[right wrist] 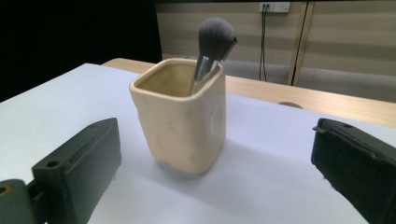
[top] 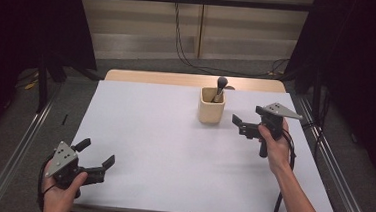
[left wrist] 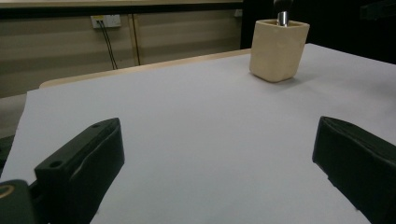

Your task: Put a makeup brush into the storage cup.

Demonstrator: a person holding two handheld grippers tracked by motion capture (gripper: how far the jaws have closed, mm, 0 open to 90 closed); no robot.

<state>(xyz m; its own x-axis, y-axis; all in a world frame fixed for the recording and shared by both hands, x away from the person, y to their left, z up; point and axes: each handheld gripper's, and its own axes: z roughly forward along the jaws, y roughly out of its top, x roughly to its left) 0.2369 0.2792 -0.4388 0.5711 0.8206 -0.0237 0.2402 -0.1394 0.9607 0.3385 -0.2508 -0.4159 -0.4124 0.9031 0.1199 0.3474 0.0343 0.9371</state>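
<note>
Gaping wide with nothing between them, the fingers (right wrist: 74, 172) of the right gripper (top: 247, 126) face the cup (right wrist: 180, 116), which stands just ahead of them in the right gripper view, apart from both. In the high view this gripper hovers just right of the cup (top: 211, 106), held in the person's right hand (top: 276, 145). A brush (right wrist: 212, 46) stands in the cup, handle down, its dark bristle head leaning out over the rim. The cup sits upright on the white counter (top: 173, 150), toward the far edge and right of the middle. The left gripper (top: 94, 157) rests low at the near left corner of the counter, its fingers (left wrist: 79, 163) also spread apart and empty; in the left gripper view the cup (left wrist: 279, 49) stands well away across bare counter. Beyond the white sheet a strip of wood edge (top: 153, 77) shows.
</note>
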